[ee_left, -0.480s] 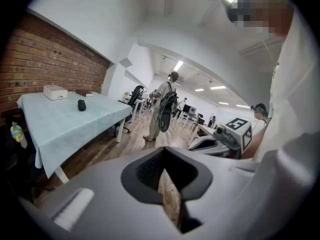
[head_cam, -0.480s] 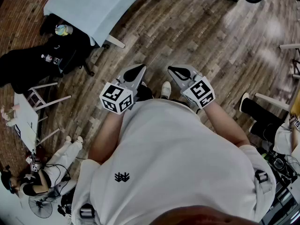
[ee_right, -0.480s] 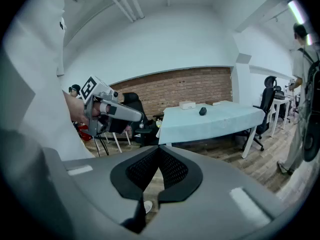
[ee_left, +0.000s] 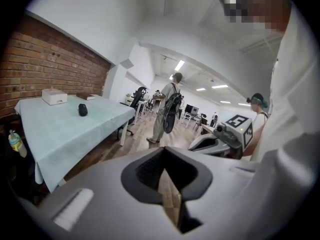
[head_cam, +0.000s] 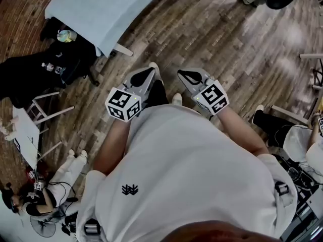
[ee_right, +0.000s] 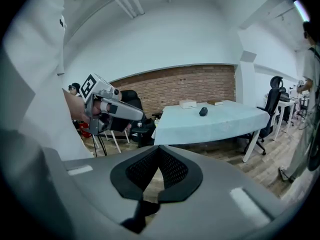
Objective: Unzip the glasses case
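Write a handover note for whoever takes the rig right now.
Left gripper: shut, empty, held in front of the torso.
Right gripper: shut, empty, level with the left.
The glasses case is probably the small dark thing lying on the cloth-covered table, with a white box beyond it. It is too small to show the zip.
Done: nothing. The person stands on the floor away from the table, and neither gripper is near the case.
Left: walk up, steady the case with one gripper, then pull the zip with the other.
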Available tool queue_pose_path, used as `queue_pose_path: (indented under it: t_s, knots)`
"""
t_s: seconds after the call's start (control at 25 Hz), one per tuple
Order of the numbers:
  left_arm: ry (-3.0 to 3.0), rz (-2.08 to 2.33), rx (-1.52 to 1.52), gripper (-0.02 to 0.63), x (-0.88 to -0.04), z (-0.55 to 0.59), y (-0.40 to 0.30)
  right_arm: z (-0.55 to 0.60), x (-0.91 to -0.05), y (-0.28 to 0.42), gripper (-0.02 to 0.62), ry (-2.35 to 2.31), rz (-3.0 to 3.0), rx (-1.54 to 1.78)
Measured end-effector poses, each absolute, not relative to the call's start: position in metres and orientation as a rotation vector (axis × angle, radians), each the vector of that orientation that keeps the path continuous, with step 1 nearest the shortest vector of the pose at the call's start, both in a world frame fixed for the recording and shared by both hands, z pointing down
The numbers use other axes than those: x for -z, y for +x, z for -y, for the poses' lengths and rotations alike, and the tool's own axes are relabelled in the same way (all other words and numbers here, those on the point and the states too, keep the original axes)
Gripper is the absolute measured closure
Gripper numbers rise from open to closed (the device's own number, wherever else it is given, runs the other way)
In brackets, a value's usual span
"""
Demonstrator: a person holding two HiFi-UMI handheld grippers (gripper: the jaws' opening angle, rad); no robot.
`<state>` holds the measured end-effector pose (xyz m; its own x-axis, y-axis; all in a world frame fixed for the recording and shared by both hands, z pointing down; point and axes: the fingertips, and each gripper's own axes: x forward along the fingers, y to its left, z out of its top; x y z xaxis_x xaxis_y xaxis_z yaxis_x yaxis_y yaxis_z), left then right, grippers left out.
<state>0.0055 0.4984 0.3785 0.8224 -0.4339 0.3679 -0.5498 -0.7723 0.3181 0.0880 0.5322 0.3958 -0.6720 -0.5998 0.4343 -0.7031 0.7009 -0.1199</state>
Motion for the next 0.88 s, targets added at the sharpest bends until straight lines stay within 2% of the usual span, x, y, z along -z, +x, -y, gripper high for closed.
queue_pose_path:
  t_s: [0.4,0.56,0.88]
  knots:
    - [2.642,0.716,-0.397,0.544,-0.372,-0.349,0.003,-0.388,-0.389,0.077,0.592,1.024,2.492,-0.415]
    - [2.641,0.685,-0.385,0.520,-0.375,-0.283,-0.012,-0.318,-0.394,0.063,0.591,1.055,2.475,-0.390]
    - [2.600,0.822,-0.365,0.518,-0.378,-0.176,-0.056,-0.212,-0.407,0.037,0.591,0.985,2.455,-0.367]
